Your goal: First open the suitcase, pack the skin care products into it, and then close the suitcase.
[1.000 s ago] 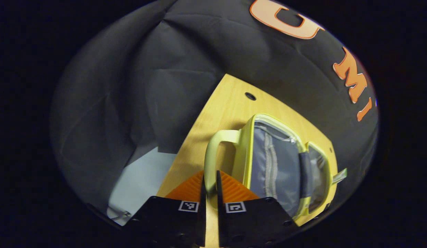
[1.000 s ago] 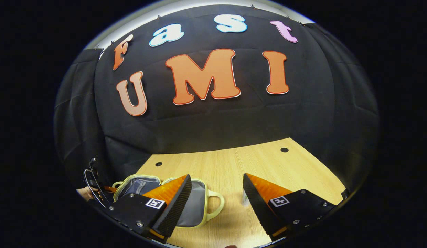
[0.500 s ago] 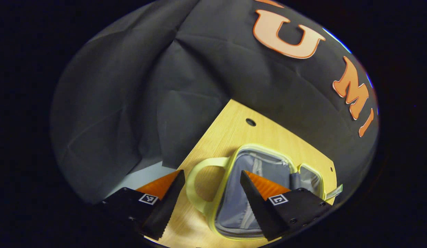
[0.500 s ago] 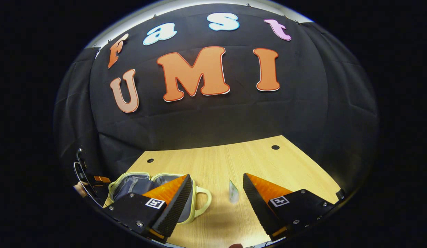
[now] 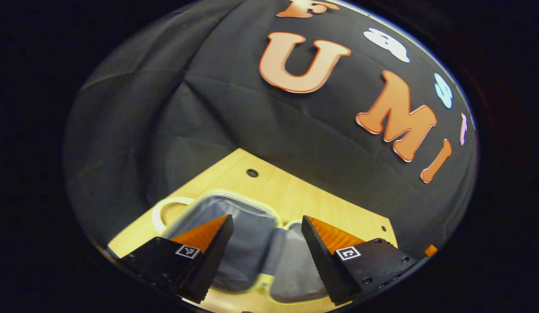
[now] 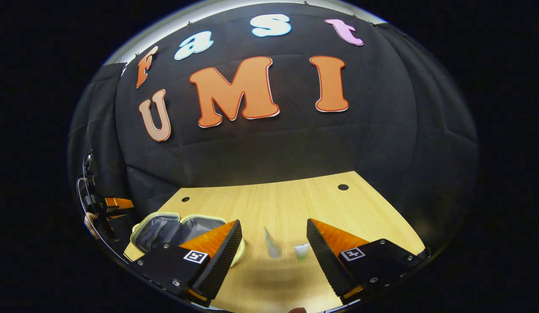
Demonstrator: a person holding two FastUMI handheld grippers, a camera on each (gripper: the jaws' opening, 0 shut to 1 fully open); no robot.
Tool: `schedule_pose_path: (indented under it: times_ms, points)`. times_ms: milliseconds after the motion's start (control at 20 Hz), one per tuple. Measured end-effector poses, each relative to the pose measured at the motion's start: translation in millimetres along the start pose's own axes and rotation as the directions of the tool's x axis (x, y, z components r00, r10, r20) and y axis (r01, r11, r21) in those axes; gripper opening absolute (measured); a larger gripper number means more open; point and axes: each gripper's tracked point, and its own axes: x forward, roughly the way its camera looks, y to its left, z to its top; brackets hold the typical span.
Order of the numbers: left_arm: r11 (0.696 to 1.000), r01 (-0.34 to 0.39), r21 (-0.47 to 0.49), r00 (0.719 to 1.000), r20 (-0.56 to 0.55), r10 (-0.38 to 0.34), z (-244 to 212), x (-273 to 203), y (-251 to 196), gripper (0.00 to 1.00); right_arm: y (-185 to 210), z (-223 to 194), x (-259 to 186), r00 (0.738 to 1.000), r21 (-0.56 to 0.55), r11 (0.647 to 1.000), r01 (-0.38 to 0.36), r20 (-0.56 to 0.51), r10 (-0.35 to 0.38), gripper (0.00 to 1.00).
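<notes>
Two grippers, both mine, both jaws spread wide w/ nothing held. Left gripper (image 5: 266, 237) hovers over the suitcase (image 5: 245, 243), which lies open flat on the table (image 5: 295, 195), grey lining up, two halves side by side, handle (image 5: 165, 211) sticking out on one side. Right gripper (image 6: 273, 241) is low over bare table, pointed at two skin care products: a pale tube (image 6: 271, 248) standing nearly upright and a small item w/ a green base (image 6: 302, 251) just beside it, near my right finger. In the right gripper view the suitcase (image 6: 165, 228) sits well off to one side of them, partly behind my own finger.

Step in hand, I'd say: opening done, first pickup next. To do it well: centre right jaws around the tube, come in low, close on the body not the cap, since it looks light and prob tips easily. Mind the second item so close by; a finger could knock it. Keep left clear of the opening.

Hard to tell: left view is motion-blurred, so pockets/zip unclear. Tube label unreadable. Second item partly cut off by my finger; can't say what it is. Suitcase near edge is out of frame.
</notes>
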Motion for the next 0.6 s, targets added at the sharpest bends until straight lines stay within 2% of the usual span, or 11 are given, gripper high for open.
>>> schedule_pose_path:
  times_ms: [100, 200, 350, 500, 600]
  points:
    - [0.998, 0.053, 0.031, 0.999, -0.009, -0.053, -22.1, -3.5, -61.6, 0.97, -25.8, 2.2, -0.4, 1.0, -0.001, 1.0, -0.006, -0.002, 0.006, 0.95]
    - [0.988, 0.1, 0.115, 0.995, -0.024, -0.098, -46.9, -7.3, -120.3, 0.97, -52.6, 0.9, -0.9, 1.0, -0.007, 1.0, -0.009, -0.013, 0.008, 0.95]
    - [0.952, 0.154, 0.264, 0.988, -0.036, -0.149, -82.5, -0.2, -205.8, 0.97, -92.8, -1.9, -4.0, 1.0, -0.009, 1.0, 0.0, -0.03, -0.001, 0.95]
    - [0.927, 0.208, 0.313, 0.978, -0.054, -0.201, -123.2, 1.5, -278.2, 0.97, -126.9, -3.6, -9.8, 0.999, 0.011, 1.0, 0.015, -0.038, -0.014, 0.95]
    - [0.912, 0.22, 0.348, 0.975, -0.062, -0.211, -147.6, 9.5, -315.6, 0.97, -148.7, -7.0, -14.0, 0.999, 0.016, 0.999, 0.034, -0.043, -0.033, 0.95]
